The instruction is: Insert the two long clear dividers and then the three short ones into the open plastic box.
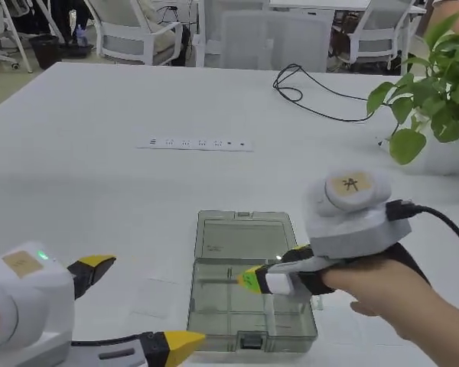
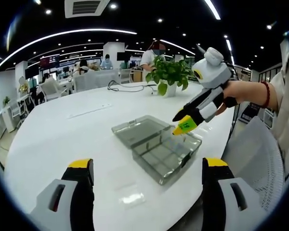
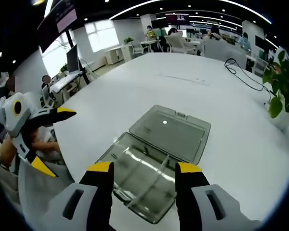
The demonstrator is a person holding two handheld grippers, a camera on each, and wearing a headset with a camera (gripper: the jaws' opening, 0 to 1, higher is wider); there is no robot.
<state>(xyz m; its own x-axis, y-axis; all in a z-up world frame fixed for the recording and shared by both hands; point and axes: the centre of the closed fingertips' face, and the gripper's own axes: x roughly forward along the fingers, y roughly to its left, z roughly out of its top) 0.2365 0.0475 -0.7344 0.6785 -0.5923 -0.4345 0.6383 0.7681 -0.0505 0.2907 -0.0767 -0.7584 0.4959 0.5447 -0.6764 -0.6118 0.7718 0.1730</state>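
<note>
Both pairs of jaws open; loose dividers (image 2: 132,198) lying nearest the left

The right gripper (image 3: 144,167) is hovering with jaws parted and empty above the open box (image 3: 169,127); the left gripper (image 2: 147,162), jaws spread wide and holding nothing, is facing clear dividers lying flat on the bench (image 2: 53,130) between it and the box.

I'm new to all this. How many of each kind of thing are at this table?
Handheld grippers: 2 (left gripper, right gripper)
Clear plastic box: 1
Power strip: 1
Potted plant: 1
Black cable: 1
Total: 6
The loose clear dividers are too faint to count.
</note>
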